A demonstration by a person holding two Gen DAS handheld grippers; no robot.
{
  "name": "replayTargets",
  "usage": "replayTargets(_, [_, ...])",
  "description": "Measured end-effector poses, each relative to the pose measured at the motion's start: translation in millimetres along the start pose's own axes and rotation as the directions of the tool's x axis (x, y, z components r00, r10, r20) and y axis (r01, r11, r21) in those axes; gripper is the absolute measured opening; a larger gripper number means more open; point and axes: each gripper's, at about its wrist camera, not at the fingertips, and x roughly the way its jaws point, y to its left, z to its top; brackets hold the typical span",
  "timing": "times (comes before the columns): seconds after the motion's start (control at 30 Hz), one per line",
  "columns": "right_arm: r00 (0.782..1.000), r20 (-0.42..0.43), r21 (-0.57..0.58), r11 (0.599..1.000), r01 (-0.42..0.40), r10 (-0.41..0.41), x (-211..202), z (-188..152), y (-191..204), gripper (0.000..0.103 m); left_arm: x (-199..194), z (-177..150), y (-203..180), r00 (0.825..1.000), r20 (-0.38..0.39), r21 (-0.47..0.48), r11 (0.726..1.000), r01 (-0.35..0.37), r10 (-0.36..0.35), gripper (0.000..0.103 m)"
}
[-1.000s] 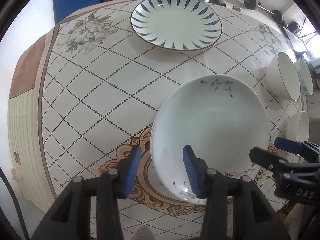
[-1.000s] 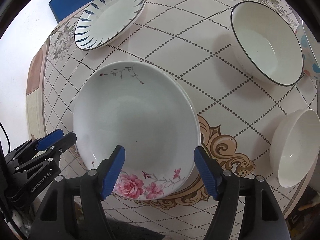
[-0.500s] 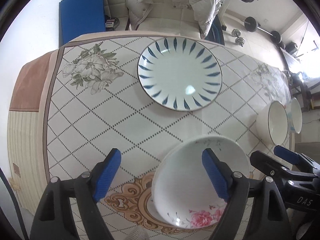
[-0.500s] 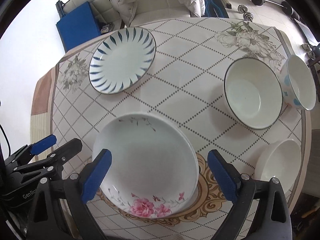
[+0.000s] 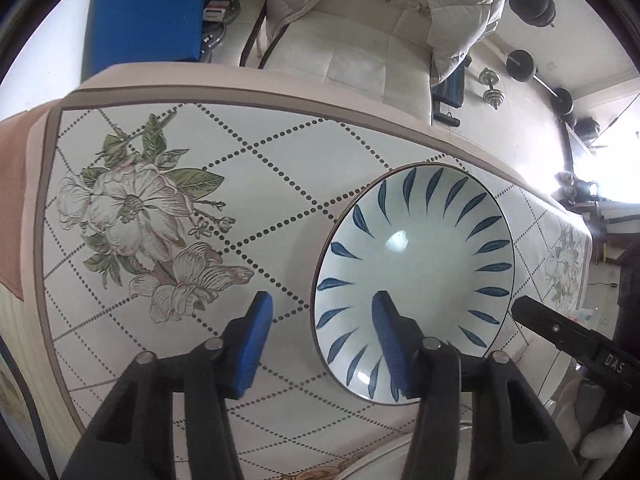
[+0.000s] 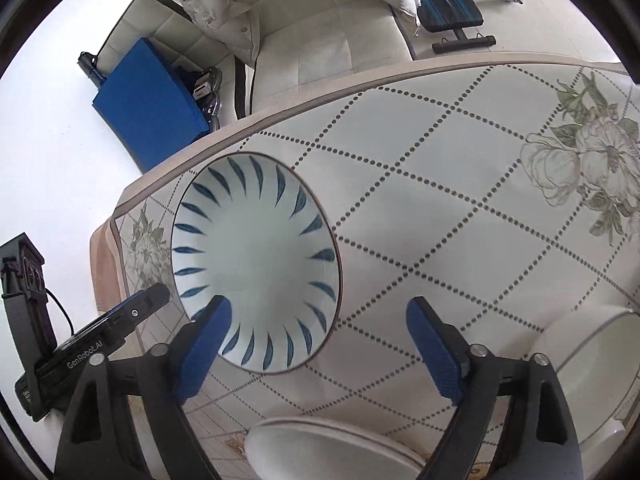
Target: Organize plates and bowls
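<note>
A: We've got both grippers over the blue-leaf plate (image 5: 414,280) at the far side of the table (image 5: 240,184), nothing gripped.

B: Left gripper (image 5: 320,340) just narrowing, astride its rim; right gripper (image 6: 320,344) wide, narrowing too. Stacking's all ahead: white plate (image 6: 332,448) sits separate.

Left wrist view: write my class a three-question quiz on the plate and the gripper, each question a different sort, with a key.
1. True or false: the blue-leaf plate lies on the tablecloth.
2. Between the left gripper's fingers is: A the plate's rim; B a spoon; C a cup.
3. Fill in: the plate's painted leaves are ___.
Key: 1 true. 2 A; its jaws have just been closing, with no grip yet. 3 blue.
</note>
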Motion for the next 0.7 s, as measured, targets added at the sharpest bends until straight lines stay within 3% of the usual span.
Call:
replayTargets(0.1, [0.999,-0.032,0.025,0.999,-0.021,0.022,18.0,15.7,-2.4,0.071,11.7,7.1,-0.8,1.000,-0.020,0.018,1.000,0.005,-0.005,0.042])
replayTargets(0.27, [0.997,-0.076,0.023,0.999,-0.025,0.027,38.6,26.8,-1.1,0.044,23.4,9.3,-7.9,0.999,-0.047,0.054,0.999,0.000,0.003,0.019])
replayTargets(0.3, [0.996,-0.081,0.020,0.999,-0.025,0.027,41.4,27.8,-0.1,0.034,23.5,8.9,-9.6,0.999,-0.040,0.060,0.998,-0.013,0.015,0.018])
replayTargets(0.4, [0.998,-0.062,-0.005,1.000,0.028,-0.028,44.5,28.1,2.0,0.019,22.1,7.7,-11.4,1.000,-0.026,0.061,0.998,-0.014,0.015,0.018])
replayTargets(0.7, [1.000,-0.003,-0.048,0.999,0.019,-0.019,31.8,23.2,0.9,0.012,0.9,-10.0,-14.0,0.998,0.040,0.069,0.997,-0.042,0.039,0.016])
